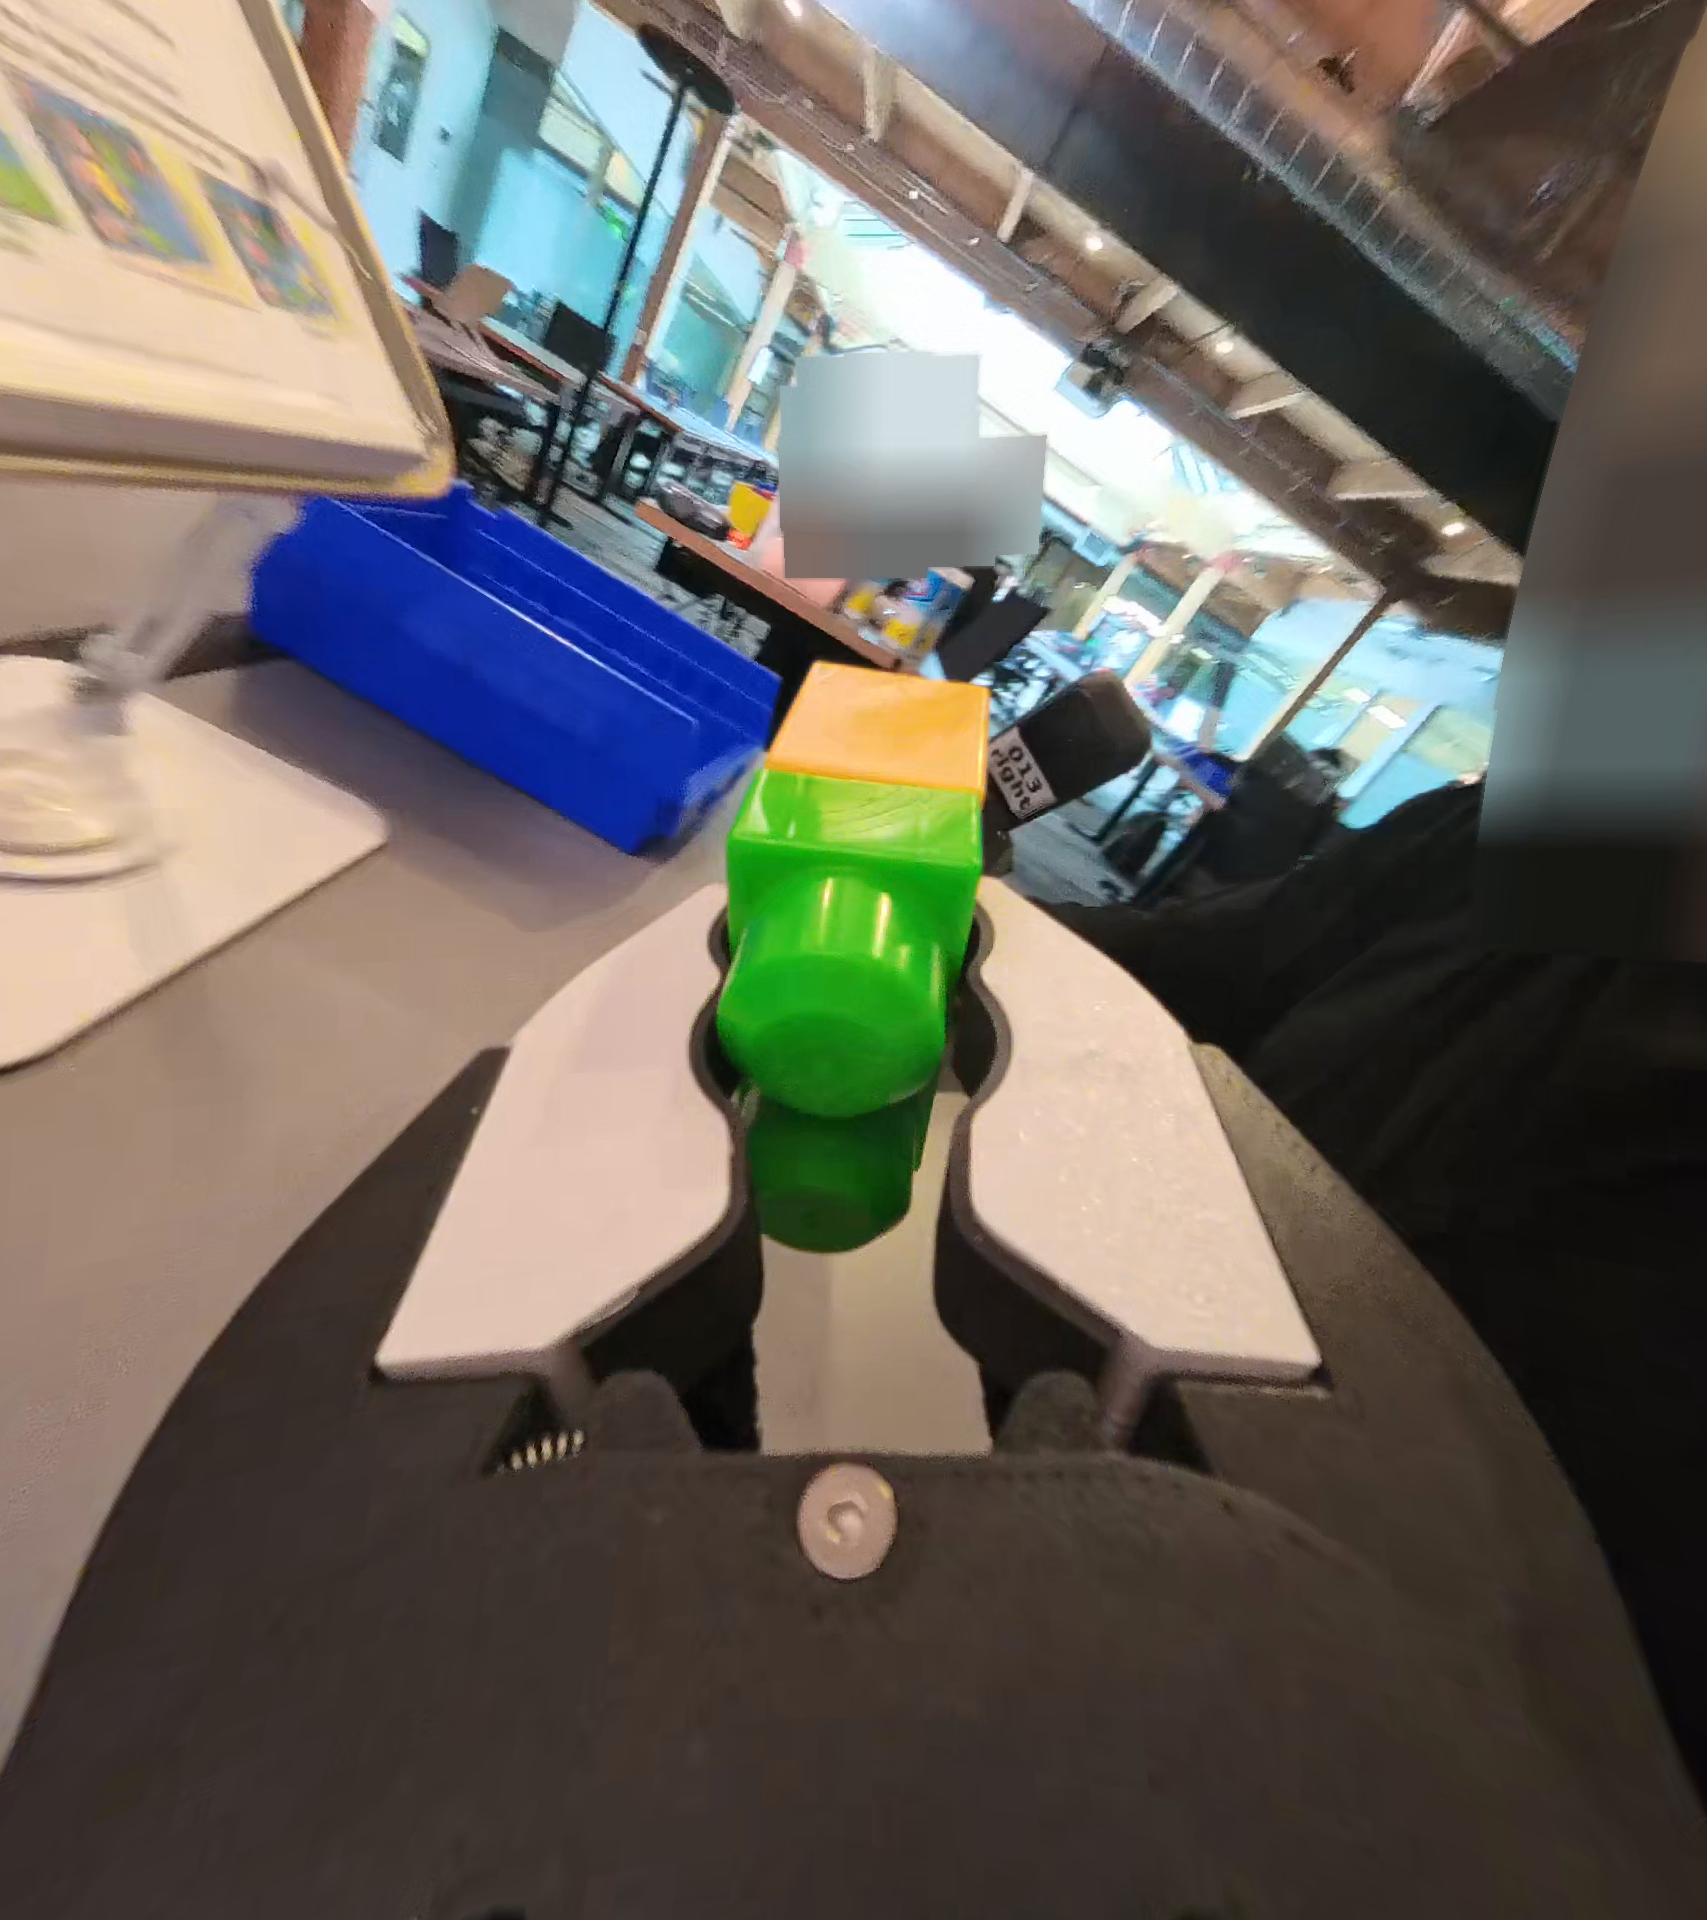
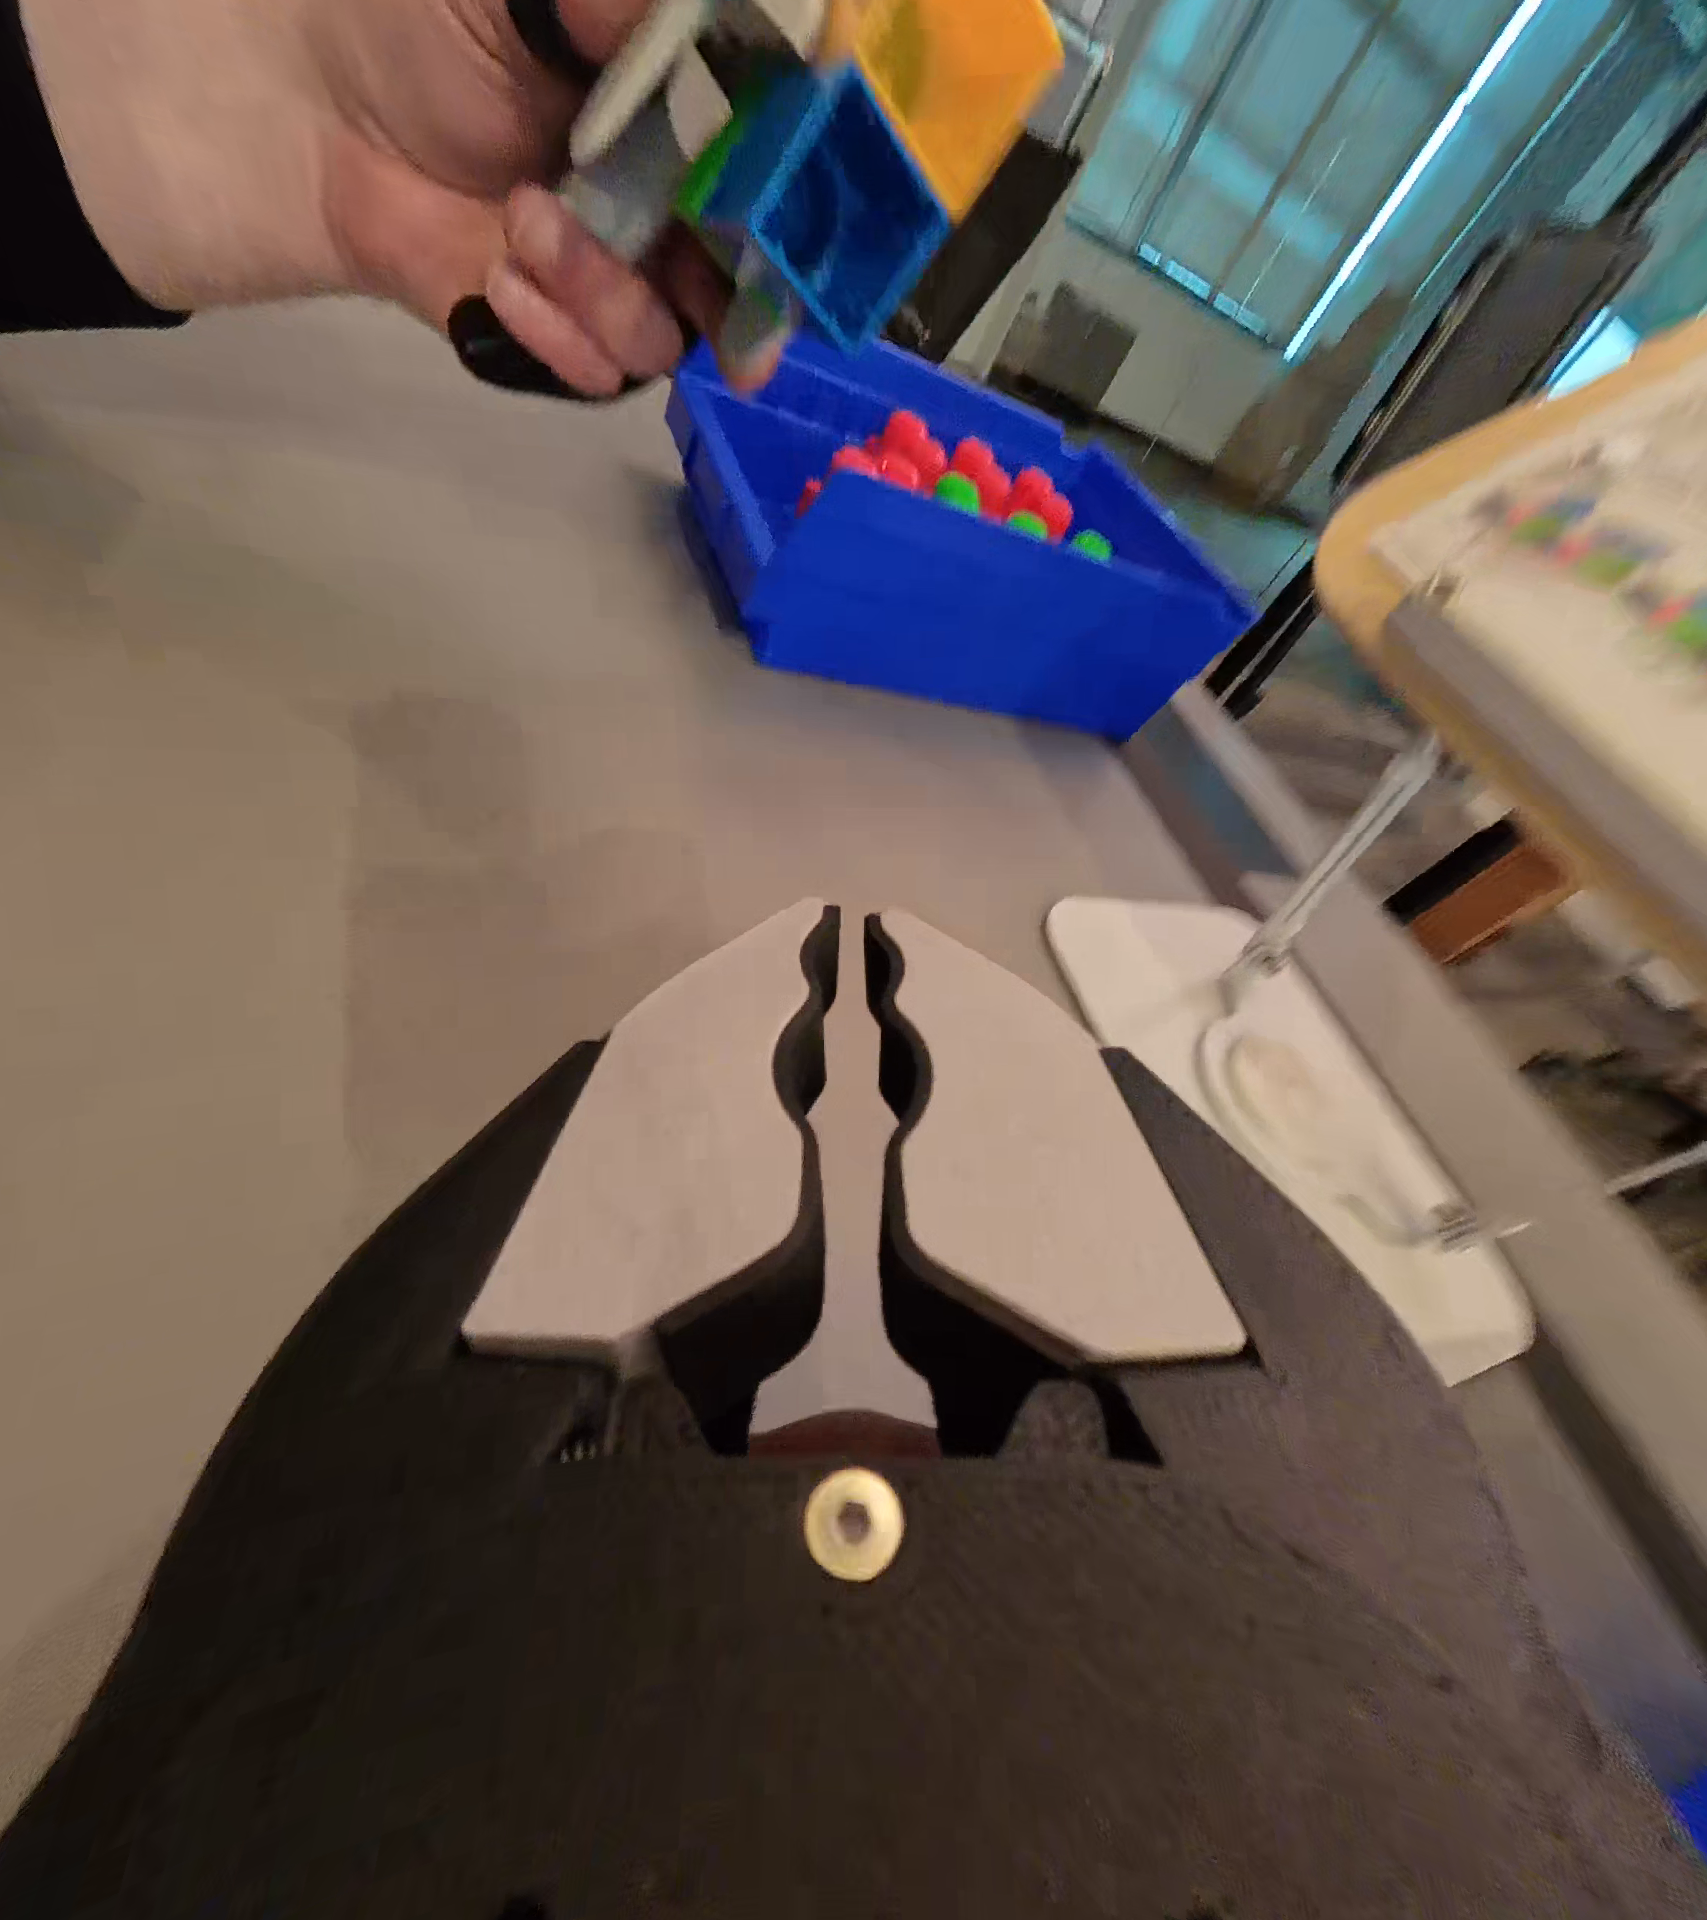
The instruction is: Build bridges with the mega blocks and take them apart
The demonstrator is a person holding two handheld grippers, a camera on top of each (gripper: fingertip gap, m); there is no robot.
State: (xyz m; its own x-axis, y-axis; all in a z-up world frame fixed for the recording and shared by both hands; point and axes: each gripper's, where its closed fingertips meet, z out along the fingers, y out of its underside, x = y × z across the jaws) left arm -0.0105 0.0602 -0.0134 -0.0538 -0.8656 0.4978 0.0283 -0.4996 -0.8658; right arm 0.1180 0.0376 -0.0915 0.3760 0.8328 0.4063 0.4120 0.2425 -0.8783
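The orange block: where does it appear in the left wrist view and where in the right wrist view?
Left wrist view: the orange block is at the centre, just beyond the green block that the left gripper clamps.
Right wrist view: the orange block is at the top edge, beside a blue block, in the far gripper.
Shared landmark: the blue bin on the grey table.
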